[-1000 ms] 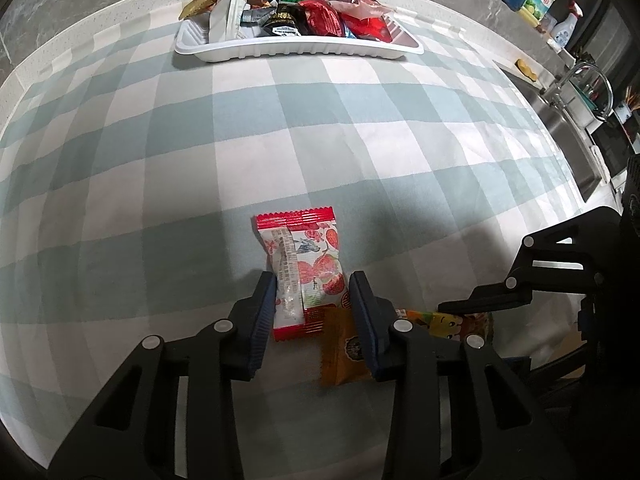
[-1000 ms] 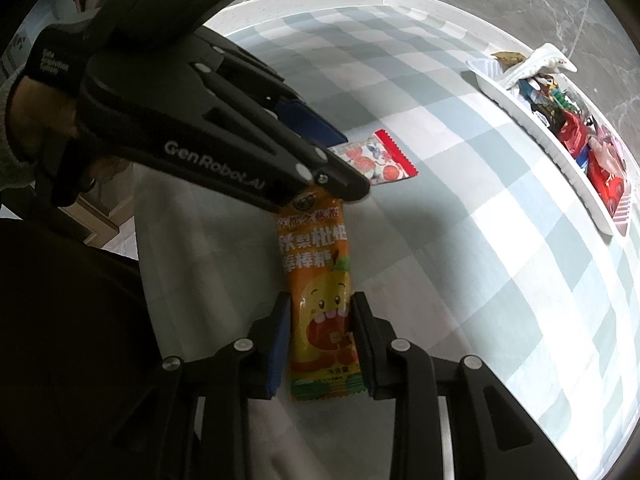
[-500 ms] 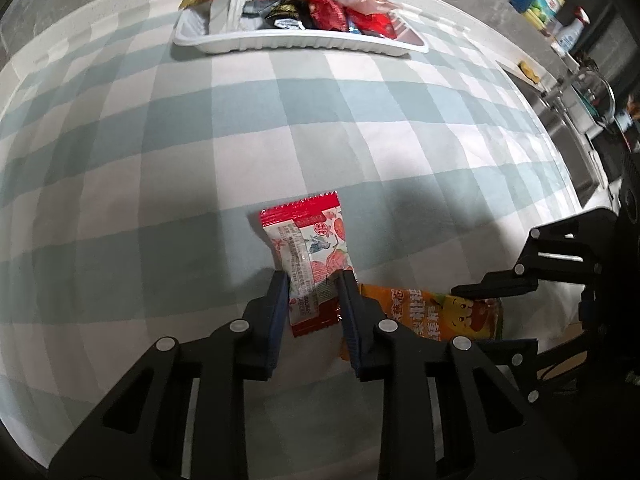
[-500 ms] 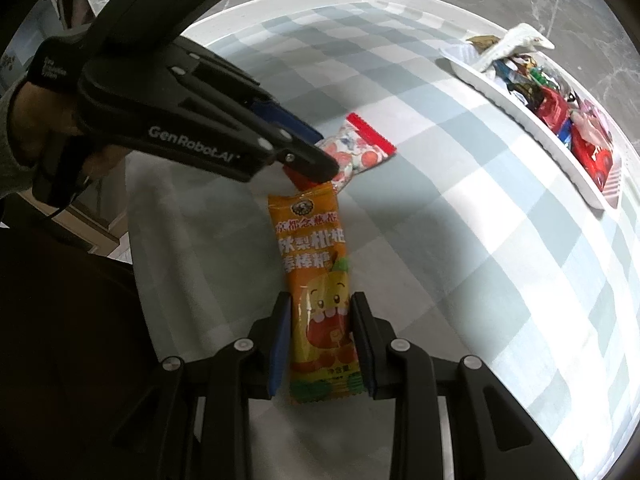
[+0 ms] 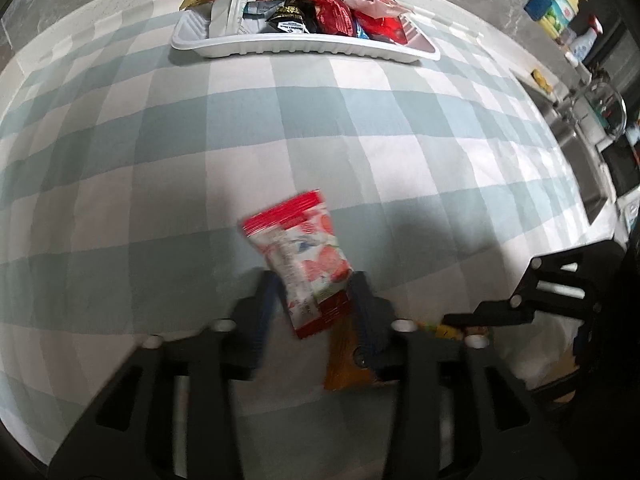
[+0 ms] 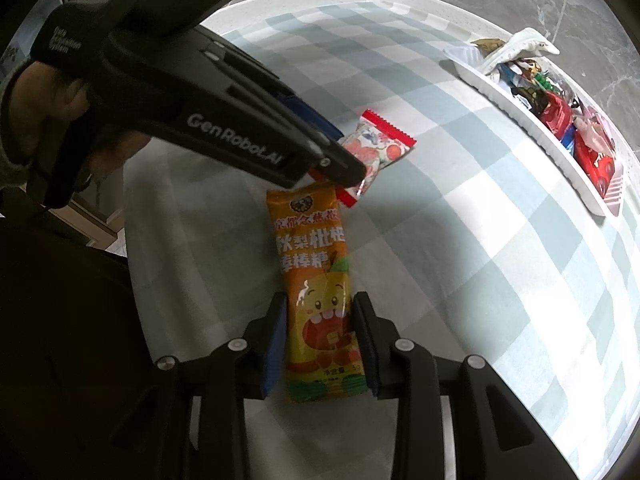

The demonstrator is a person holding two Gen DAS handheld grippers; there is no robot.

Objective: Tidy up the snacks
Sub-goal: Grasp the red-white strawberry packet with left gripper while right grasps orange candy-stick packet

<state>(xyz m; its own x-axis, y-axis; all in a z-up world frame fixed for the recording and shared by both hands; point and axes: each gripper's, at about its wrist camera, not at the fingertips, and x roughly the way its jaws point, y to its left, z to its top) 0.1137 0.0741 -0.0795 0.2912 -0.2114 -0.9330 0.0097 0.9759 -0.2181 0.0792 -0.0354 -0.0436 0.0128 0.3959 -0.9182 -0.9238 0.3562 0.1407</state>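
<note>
Opening over the checked desk point(image 5: 168, 184), the left hand-held gripper point(image 5: 316, 300), marked "GenRobot.AI", straddles a blurred, seemingly loose red strawberry packet point(image 5: 302, 256); the right hand-held gripper point(image 6: 320, 344), jaws parting slightly, brackets an orange packet point(image 6: 316, 280) with Chinese lettering. The snack tray point(image 5: 304, 46) sits well apart.

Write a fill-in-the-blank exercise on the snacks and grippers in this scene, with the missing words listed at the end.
1. The long orange snack packet lies between the fingers of the ____ gripper.
2. The small red-and-white strawberry candy packet sits between the left gripper's fingers, whose jaws are ____.
3. The white plastic tray at the table's far edge is full of ____.
4. The tablecloth has a ____ pattern.

Missing words: right; opening; snacks; checked
</note>
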